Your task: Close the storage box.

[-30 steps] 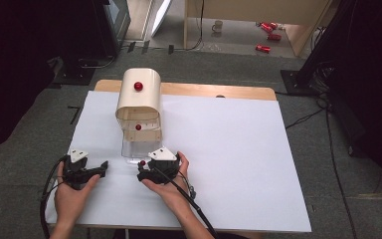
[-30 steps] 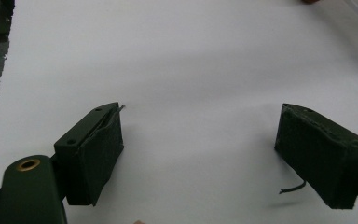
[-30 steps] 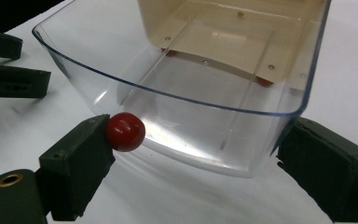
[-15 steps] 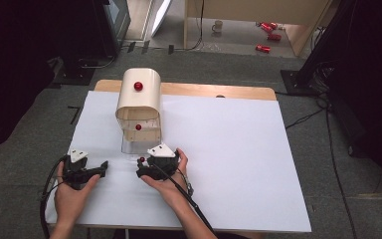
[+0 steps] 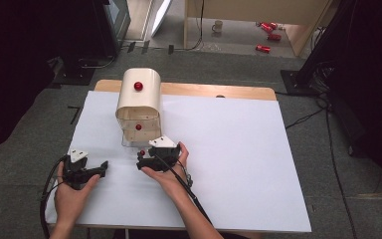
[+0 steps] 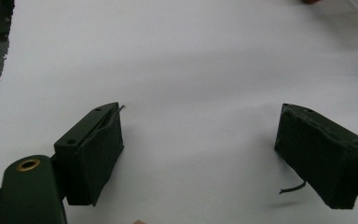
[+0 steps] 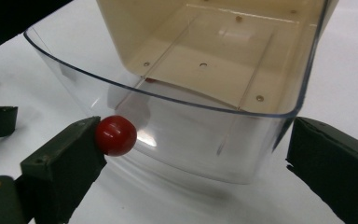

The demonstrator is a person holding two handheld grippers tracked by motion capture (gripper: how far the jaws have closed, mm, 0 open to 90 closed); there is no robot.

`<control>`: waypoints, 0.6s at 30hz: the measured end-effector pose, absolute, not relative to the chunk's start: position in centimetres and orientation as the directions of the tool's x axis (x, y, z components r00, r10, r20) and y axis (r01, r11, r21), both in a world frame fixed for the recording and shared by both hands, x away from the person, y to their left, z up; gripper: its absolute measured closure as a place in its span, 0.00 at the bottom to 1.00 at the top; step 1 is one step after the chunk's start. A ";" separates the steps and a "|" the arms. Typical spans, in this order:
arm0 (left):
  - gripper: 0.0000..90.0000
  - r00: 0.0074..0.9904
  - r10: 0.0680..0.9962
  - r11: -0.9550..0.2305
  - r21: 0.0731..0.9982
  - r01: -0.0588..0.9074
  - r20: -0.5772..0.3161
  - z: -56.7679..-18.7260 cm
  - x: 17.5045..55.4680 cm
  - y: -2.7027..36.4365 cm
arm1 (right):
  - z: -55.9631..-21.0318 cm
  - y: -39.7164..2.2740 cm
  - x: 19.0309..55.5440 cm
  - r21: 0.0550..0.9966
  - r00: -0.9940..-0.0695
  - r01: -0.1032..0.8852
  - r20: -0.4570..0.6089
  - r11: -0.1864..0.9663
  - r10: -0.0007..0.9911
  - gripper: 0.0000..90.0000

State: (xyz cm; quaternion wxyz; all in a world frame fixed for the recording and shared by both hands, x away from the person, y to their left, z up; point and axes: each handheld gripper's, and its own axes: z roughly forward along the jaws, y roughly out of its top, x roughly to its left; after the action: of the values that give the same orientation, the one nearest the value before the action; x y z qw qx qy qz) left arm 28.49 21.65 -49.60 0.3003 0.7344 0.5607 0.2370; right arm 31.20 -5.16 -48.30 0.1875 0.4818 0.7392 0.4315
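A cream cabinet (image 5: pixel 138 97) with a glossy red knob (image 5: pixel 138 86) stands on a plain white sheet (image 5: pixel 238 149) over a light wooden table (image 5: pixel 214 91). Its pulled-out drawer (image 7: pixel 177 116) is clear plastic and bears a shiny red round knob (image 7: pixel 116 135) of its own. The left gripper (image 5: pixel 82 171) and right gripper (image 5: pixel 151 158) are black, each with a pale grey plate; their pads (image 6: pixel 100 154) look dark green-black. The floor (image 5: pixel 358 179) is dull grey carpet.

The drawer (image 7: pixel 191 126) is clear glossy plastic with a shiny red knob (image 7: pixel 116 135); its cabinet (image 5: pixel 138 97) looks like smooth cream plastic. Matt white paper (image 5: pixel 229 149) covers the wooden table (image 5: pixel 214 90), and the tongs' pads (image 6: pixel 98 158) are rough dark foam.
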 end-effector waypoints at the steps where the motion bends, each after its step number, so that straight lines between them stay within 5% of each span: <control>1: 0.17 0.259 0.966 -0.191 0.707 0.681 0.011 -49.6 28.5 21.6 | -48.3 -5.2 31.2 0.819 -0.465 0.551 0.139 0.163 0.874 0.04; 18: 0.17 0.259 0.966 -0.190 0.707 0.681 0.011 -49.6 28.5 21.6 | -48.3 -5.1 33.6 0.822 -0.463 0.543 0.124 0.170 0.878 0.03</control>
State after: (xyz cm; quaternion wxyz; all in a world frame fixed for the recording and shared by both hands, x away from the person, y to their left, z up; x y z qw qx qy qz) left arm 28.49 21.65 -49.60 0.3005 0.7342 0.5609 0.2368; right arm 33.60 -5.06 -48.26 0.1950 0.4802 0.7397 0.4292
